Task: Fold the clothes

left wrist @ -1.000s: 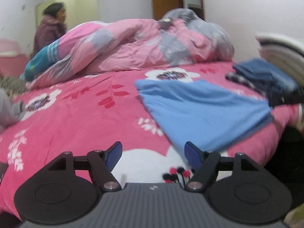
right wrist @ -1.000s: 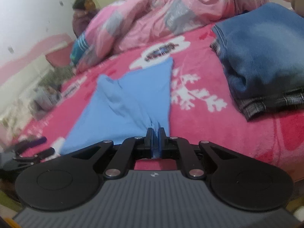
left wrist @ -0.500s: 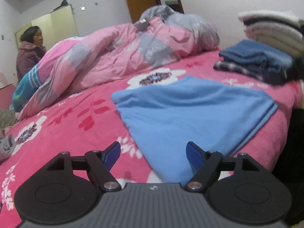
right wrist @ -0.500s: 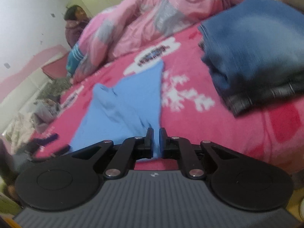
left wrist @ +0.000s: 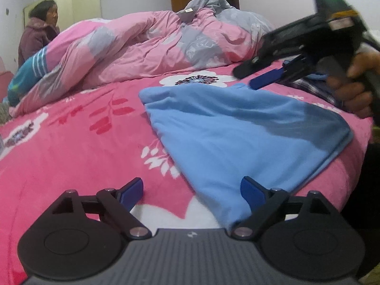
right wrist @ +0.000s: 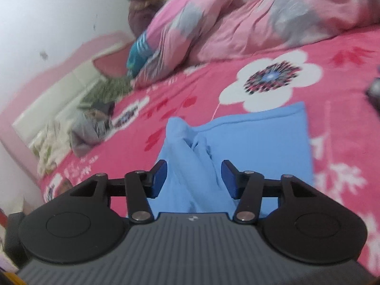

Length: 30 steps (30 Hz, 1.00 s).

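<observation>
- Both sets of jaws are opening; left gripper stands wide with only the near tip of the blue garment by its right finger, nothing pinched. Right gripper straddles a bunched ridge of the garment, pads clear of it.
- Garment location: flat on the pink bedspread, right of centre, its right corner at the bed's edge.
- Risk: the released ridge may settle as a crease; a shallow pinch may catch one layer only.
- Risk: the right corner may slide off the edge.
- Clearance: open bedspread lies left; the quilt bounds the far side, folded clothes the far right.
</observation>
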Motion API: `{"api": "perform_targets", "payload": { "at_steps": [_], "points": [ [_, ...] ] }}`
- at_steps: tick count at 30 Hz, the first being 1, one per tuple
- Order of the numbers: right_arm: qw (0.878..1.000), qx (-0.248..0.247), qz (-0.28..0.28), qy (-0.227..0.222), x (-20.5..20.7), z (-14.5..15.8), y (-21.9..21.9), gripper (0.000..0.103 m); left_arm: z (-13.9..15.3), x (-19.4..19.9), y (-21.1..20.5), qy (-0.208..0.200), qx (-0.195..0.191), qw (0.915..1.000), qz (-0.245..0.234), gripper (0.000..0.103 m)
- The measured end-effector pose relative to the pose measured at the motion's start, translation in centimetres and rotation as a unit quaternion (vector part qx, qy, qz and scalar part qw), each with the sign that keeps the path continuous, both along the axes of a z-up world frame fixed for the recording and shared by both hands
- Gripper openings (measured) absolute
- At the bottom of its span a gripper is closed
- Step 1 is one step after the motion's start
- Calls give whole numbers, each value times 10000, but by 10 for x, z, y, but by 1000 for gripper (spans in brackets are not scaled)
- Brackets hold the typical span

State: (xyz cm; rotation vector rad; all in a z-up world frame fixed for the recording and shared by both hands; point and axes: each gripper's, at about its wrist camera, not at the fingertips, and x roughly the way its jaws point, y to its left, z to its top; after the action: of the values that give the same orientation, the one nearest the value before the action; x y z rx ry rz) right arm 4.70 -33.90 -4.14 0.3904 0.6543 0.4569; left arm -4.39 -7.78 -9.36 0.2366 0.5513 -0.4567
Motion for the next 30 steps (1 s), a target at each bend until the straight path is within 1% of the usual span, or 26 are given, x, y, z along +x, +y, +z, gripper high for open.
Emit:
{"api": "perform_targets", "payload": {
  "at_steps": [2,3,4,5,7,9,11,14,15,16,17,19,21,23,24,25,26,28,30],
  "points": [
    [9992,-344,173,59,13,-4,14,49,-2,3,3,48,-108,9999,-17,93],
    [9981,-548,265,99,18,-7,21,35,-3,3,4,56,-146,9999,-29,94],
    [9961,-788,373,129,21,-8,28,7,-3,4,5,64,-180,9998,-40,94],
    [9934,-1046,461,82,20,-8,37,6,-4,5,6,73,-207,9997,-46,95],
    [9877,-1440,578,-188,12,-5,53,6,-5,6,6,85,-244,9997,-50,95],
    [9818,-1689,782,-387,2,-2,70,6,-5,7,6,83,-252,9996,-56,95],
    [9744,-1972,951,-513,-6,-6,86,7,-5,8,6,79,-265,9996,-65,95],
    [9658,-2206,1251,-538,-12,-18,101,15,-6,9,7,75,-296,9995,-78,96],
    [9644,-2233,1303,-558,-13,-17,102,21,-6,9,7,71,-303,9995,-85,96],
    [9637,-2231,1354,-564,-14,-14,102,29,-7,9,8,66,-314,9994,-93,96],
    [9658,-2143,1352,-547,-14,-8,98,32,-7,9,8,63,-328,9994,-100,96],
    [9762,-1741,1190,-510,-10,6,82,50,-8,10,9,59,-358,9993,-114,96],
    [9858,-1279,997,-428,-5,18,63,53,-8,10,10,54,-387,9992,-129,96],
    [9964,-521,656,-117,10,22,36,53,-9,10,11,47,-416,9990,-140,96],
    [9986,-222,487,51,18,22,23,53,-9,10,11,42,-428,9990,-147,97],
    [9991,-90,325,244,27,17,14,51,-10,11,12,36,-437,9989,-156,97],
    [9989,-6,215,420,36,12,8,50,-10,11,12,33,-443,9989,-165,97],
    [9973,-28,208,705,51,1,6,39,-10,11,13,26,-456,9988,-184,97],
    [9956,-155,303,874,62,-7,11,34,-11,11,13,18,-472,9987,-194,97]
  ]
}}
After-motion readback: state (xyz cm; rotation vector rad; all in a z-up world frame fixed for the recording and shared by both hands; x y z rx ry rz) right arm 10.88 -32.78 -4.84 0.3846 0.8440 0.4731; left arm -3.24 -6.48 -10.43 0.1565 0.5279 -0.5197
